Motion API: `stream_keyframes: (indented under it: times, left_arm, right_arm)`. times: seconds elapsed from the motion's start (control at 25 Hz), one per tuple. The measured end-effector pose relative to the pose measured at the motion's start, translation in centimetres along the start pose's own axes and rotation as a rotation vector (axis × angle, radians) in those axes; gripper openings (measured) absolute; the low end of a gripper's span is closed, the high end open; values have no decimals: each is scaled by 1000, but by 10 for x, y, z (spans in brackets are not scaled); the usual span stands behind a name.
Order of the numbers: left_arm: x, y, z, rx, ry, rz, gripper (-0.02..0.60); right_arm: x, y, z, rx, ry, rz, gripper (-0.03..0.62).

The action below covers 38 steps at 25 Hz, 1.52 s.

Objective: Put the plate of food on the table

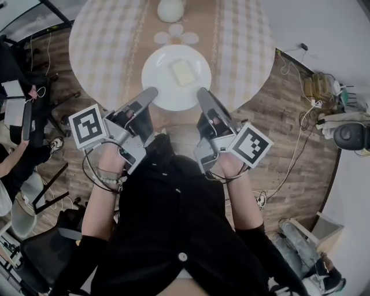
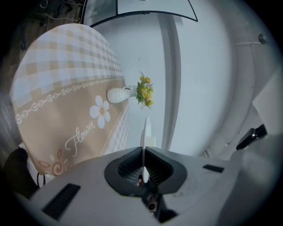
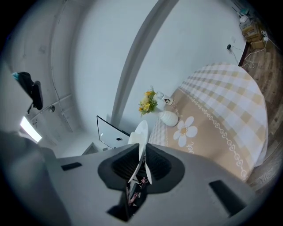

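Both tongs are on the job. Left tongs (image 1: 149, 97) pinch the left rim of the white plate (image 1: 162, 81), and right tongs (image 1: 203, 97) pinch the right rim. Each gripper view shows the rim edge-on, clamped between the pads with no gap.

The plate sits centre-top of the head view, level, over the near edge of the round bench (image 1: 245, 46) and above its beige runner (image 1: 202, 23). One pale yellow square of food (image 1: 184, 73) lies on it, just right of middle. A white vase (image 1: 171, 10) stands beyond at the top edge, apart from the plate.

Progress: the carry looks nearly done, with the plate above its spot. I cannot tell whether its base touches the cloth. Left to do, as I judge it: lower if needed, spread both tongs, draw back.
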State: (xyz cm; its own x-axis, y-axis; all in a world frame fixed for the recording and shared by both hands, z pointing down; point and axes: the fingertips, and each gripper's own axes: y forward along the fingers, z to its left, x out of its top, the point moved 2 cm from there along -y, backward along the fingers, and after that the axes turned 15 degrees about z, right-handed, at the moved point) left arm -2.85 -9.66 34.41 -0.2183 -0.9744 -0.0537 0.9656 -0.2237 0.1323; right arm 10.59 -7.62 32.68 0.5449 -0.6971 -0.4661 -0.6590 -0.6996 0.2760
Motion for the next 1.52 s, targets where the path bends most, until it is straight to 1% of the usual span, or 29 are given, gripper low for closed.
stream_keyframes:
  times: [0.24,0.4,0.48,0.68,0.76,0.92,0.96,1.16,1.32,1.52]
  left_arm:
    - [31,-7,-4,3,6,15,8]
    - [49,1,9,0,-10,28,8]
    - [48,-1,14,3,-5,30,8]
    - [23,-18,9,1,1,14,8]
    - [19,-17,11,-3,-2,8,8]
    - [52,-1,18,-5,-11,6,8]
    - [54,-2,19,-4,-15,2,8]
    - [14,-17,20,4,-17,-43,8]
    - [13,-16,22,13,-27,-70,8]
    - [14,-9,23,23,-32,-76,8]
  right_arm:
    - [14,26,8,-22,6,-2,34]
    - [23,41,-6,-46,17,0,32]
    - [19,42,-8,-46,14,0,32]
    - [-3,29,6,-43,14,11,32]
    - [-5,26,4,-46,9,16,31]
    - [21,49,-11,-46,16,22,31]
    - [21,52,-12,-42,16,31,31]
    - [-8,31,-5,-8,-2,82,31]
    - [-5,31,-8,5,2,99,31]
    - [-2,32,-15,13,12,118,31]
